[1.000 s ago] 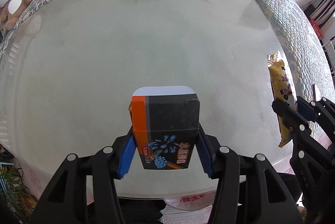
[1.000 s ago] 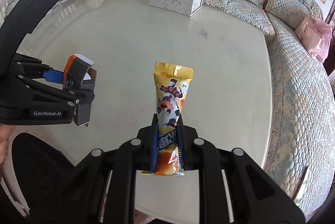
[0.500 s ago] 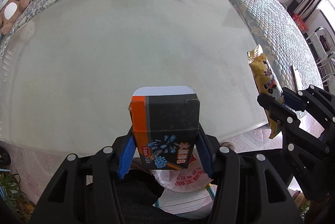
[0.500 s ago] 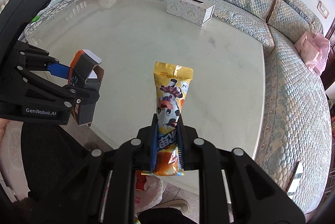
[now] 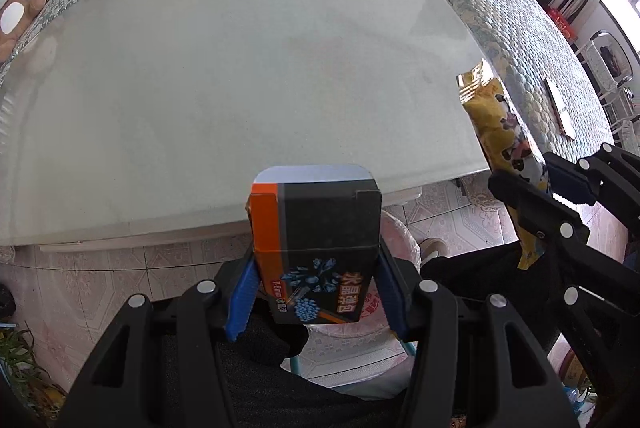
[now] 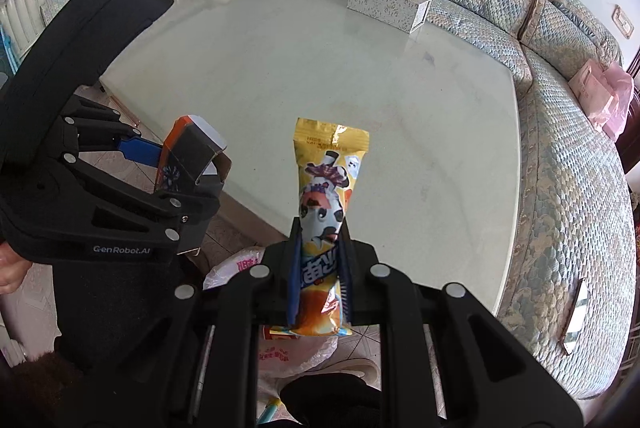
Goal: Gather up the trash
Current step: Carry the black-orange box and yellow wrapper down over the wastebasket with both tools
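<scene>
1. The box (image 5: 316,248) is pinched in the left gripper (image 5: 314,296); the wrapper (image 6: 324,228) is pinched in the right gripper (image 6: 320,284).
2. Both hang off the worktop (image 5: 200,88) edge, above the bag (image 6: 236,268).
3. Step: transport. Next: lower over the bag opening, then release.

Both wrist cameras look forward from just off the worktop (image 5: 240,68) edge, sharing it and the tissue box (image 6: 386,8).

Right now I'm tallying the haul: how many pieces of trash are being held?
2. The small dark box is clamped in the left tool; the yellow snack wrapper is clamped in the right tool. Both are off the table.
</scene>
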Demonstrator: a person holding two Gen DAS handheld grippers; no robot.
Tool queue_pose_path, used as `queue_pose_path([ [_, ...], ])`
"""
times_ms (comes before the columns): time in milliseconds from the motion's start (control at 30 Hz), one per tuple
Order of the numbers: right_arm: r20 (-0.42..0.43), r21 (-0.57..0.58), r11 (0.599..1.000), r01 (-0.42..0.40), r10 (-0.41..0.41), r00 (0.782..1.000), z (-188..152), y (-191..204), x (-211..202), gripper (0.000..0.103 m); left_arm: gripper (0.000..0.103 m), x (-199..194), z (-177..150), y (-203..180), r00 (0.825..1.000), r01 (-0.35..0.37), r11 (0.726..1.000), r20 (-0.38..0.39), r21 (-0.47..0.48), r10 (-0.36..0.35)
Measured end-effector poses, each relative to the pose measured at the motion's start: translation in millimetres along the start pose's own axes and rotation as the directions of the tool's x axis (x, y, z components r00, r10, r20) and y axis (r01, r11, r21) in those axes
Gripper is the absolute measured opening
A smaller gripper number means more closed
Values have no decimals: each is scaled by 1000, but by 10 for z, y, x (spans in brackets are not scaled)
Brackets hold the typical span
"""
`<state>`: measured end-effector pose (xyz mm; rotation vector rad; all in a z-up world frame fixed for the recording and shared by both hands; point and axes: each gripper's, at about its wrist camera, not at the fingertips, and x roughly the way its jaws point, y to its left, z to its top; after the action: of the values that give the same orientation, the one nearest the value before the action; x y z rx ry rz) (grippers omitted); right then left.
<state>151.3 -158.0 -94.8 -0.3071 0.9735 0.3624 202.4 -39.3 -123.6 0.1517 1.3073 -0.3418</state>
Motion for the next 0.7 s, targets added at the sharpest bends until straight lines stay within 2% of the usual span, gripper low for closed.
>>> queue_pose_path([
  [100,-9,1,1000,-5,5,1000,-116,39,11,17,52,133,-123,-63,1000,18,1000,-22,14,-18],
  [367,-40,20,1000,-11,12,999,-433,148,128,17,52,441,-410,-220,999,12,998,-31,55,-10],
  [600,-90,43,999,-20,24,996,-693,189,360,17,52,763,-604,-219,995,50,998,-83,43,-47],
  [700,-107,54,998,-18,24,994,-818,227,447,17,52,890,-676,-220,995,43,998,-90,39,-39],
])
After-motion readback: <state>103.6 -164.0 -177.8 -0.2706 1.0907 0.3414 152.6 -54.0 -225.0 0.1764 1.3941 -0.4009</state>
